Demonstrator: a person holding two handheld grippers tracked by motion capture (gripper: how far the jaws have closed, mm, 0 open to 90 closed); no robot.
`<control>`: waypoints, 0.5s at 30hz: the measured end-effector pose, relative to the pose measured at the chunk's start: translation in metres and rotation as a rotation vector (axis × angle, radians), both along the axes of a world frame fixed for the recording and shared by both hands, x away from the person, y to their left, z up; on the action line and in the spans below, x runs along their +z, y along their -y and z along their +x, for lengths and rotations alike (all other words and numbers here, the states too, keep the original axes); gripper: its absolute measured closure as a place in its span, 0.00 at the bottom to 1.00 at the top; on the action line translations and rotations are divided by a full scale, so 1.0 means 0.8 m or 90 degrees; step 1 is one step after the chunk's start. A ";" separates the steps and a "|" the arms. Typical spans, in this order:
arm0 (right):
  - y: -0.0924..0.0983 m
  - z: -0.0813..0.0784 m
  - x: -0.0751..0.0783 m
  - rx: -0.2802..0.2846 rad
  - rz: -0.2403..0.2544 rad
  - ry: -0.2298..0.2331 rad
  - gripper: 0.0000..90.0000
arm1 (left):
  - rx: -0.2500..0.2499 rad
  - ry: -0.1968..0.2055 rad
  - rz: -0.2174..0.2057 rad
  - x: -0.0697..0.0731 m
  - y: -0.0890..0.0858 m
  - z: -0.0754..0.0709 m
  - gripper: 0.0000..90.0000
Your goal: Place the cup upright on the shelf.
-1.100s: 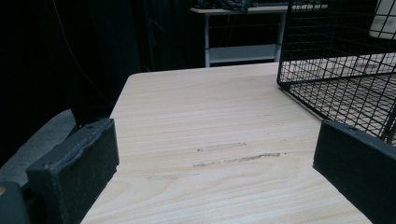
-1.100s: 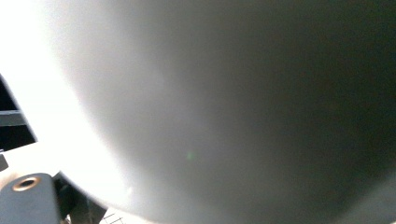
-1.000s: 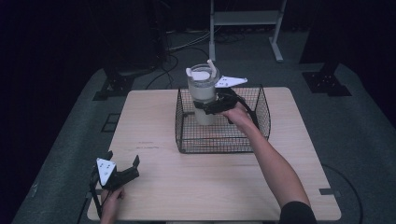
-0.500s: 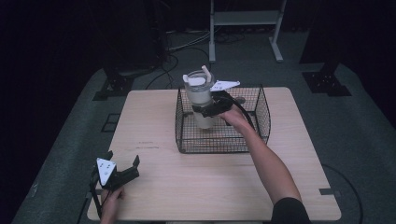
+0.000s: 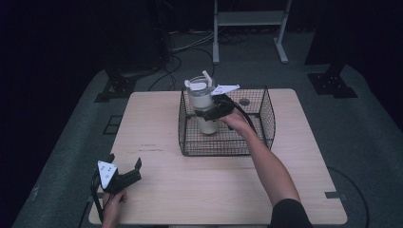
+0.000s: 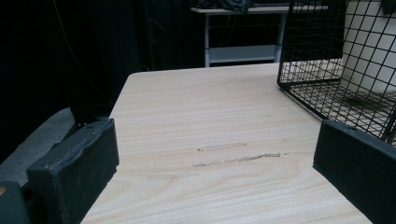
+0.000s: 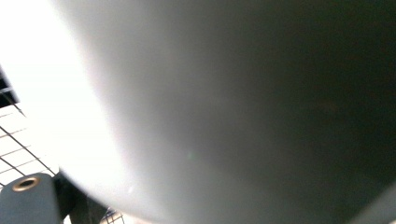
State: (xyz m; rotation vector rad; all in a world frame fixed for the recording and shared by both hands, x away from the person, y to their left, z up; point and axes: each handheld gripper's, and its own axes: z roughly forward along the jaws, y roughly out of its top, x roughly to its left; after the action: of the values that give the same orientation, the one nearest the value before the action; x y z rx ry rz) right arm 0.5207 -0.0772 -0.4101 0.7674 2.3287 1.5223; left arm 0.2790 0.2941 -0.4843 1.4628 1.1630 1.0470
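Note:
A tall white tumbler with a lid and a handle stands upright in the left part of a black wire basket. My right gripper is shut on its middle, and the person's arm reaches in over the basket's front wall. The tumbler's wall shows very close in the right gripper view. Whether its base touches the basket floor I cannot tell. My left gripper rests open near the table's front left corner, with nothing between its jaws. Its view shows the basket and the tumbler behind the mesh.
The light wooden table has bare room left of and in front of the basket. A metal rack and cables lie on the dark floor beyond the far edge. Faint scuff marks cross the wood ahead of the left gripper.
The right gripper has lowered the tumbler a little, deeper into the basket. The left gripper has not moved.

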 end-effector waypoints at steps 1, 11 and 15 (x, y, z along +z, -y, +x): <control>0.000 0.001 -0.002 -0.001 -0.003 -0.004 0.09 | -0.001 0.000 0.001 0.000 0.000 0.000 0.00; -0.002 0.007 -0.012 -0.002 -0.019 -0.007 0.09 | -0.002 0.000 -0.001 0.000 0.000 0.000 0.00; -0.002 0.008 -0.014 -0.004 -0.015 -0.010 0.09 | -0.003 0.000 -0.001 0.000 0.000 0.000 0.00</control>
State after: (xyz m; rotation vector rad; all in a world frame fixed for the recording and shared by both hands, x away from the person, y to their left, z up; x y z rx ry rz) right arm 0.5275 -0.0754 -0.4213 0.7825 2.3484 1.4889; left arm 0.2788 0.2943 -0.4843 1.4641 1.1598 1.0431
